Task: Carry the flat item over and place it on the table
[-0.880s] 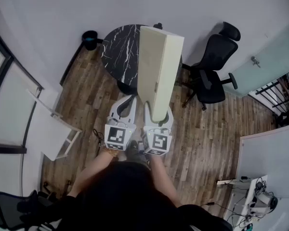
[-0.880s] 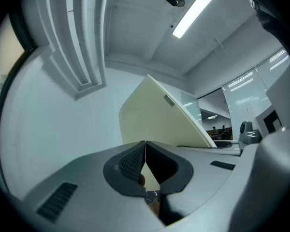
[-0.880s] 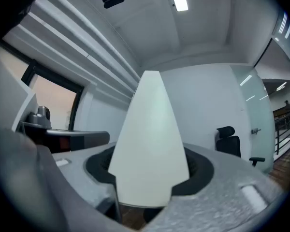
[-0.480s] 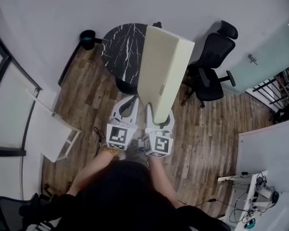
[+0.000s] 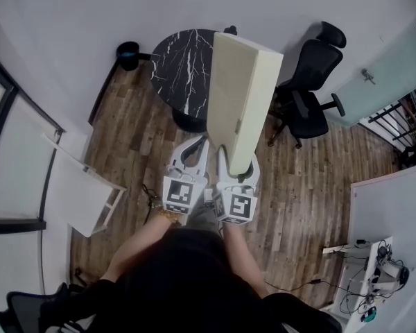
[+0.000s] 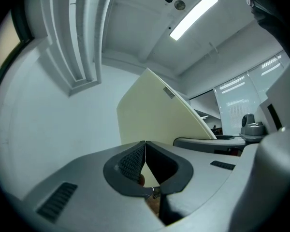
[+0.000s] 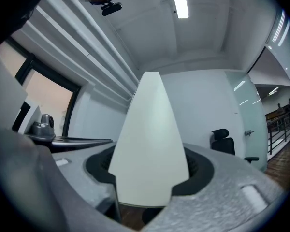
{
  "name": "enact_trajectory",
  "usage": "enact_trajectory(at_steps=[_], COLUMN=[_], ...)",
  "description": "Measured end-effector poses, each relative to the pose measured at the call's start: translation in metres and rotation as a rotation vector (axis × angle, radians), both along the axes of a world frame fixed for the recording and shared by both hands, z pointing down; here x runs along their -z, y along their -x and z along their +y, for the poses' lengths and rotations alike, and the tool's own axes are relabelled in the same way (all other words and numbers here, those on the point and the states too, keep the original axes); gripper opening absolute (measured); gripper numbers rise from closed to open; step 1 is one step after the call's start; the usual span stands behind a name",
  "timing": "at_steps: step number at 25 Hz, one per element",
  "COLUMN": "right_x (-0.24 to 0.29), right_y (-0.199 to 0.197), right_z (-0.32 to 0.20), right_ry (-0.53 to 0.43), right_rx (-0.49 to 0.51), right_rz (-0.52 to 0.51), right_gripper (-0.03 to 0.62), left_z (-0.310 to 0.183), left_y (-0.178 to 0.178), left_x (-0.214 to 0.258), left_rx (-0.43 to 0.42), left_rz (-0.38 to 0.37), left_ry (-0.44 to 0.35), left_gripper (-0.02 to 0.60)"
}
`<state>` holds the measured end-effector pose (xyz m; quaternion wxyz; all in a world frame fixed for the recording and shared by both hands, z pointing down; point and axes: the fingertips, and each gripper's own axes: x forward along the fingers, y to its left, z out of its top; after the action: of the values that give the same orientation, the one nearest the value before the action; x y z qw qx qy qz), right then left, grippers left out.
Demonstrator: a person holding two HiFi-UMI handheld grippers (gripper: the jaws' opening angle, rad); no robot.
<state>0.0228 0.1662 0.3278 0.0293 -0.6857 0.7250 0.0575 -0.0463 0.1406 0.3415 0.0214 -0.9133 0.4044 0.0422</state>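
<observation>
A cream flat board [image 5: 239, 96] stands upright on its short end, with my right gripper [image 5: 237, 161] shut on its lower end. In the right gripper view the board [image 7: 150, 144] fills the space between the jaws of the right gripper [image 7: 150, 180]. My left gripper [image 5: 200, 146] hangs just left of it, shut and empty. In the left gripper view the jaws of the left gripper [image 6: 145, 146] meet, with the board [image 6: 154, 115] behind them. The round black marble table [image 5: 180, 68] stands ahead, and the board's top hides part of it.
A black office chair [image 5: 312, 96] stands right of the table and a small black bin [image 5: 128, 50] to its left. A white frame [image 5: 83, 193] leans by the left wall. A white desk [image 5: 388, 227] with cables is at the lower right. The floor is wood planks.
The board's top has swung a little to the right and both grippers have drifted slightly right in the view. Neither grip has changed.
</observation>
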Motion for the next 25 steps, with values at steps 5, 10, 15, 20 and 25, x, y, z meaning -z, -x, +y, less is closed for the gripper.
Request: enact_trajectory(at_steps=[5,10,15,20,25], right_x=[-0.004,-0.015,-0.033,-0.053,-0.064], right_y=[0.003,-0.002,-0.004,-0.015,-0.027], right_z=[-0.021,-0.051,-0.089,-0.132,-0.177], right_ry=[0.013,0.026,0.056,0.089,0.126], right_rx=[0.015,0.043,0.056,0.063,0.077], right_rz=[0.045,0.047,0.069,0.067,0.064], right_gripper=[0.270,0.270,0.270,0.270,0.270], left_z=[-0.023,-0.048,-0.081,-0.118,-0.159], left_y=[0.007,0.006,-0.001,-0.010,-0.022], left_x=[0.001,-0.011,-0.018,-0.043,-0.061], left_rx=[0.023,0.041,0.041,0.056,0.059], left_rz=[0.020,-0.007,-0.042,-0.069,-0.091], left_ry=[-0.005,0.000,-0.004,0.037,0.086], left_gripper=[0.003,0.003,0.003,0.003,0.003])
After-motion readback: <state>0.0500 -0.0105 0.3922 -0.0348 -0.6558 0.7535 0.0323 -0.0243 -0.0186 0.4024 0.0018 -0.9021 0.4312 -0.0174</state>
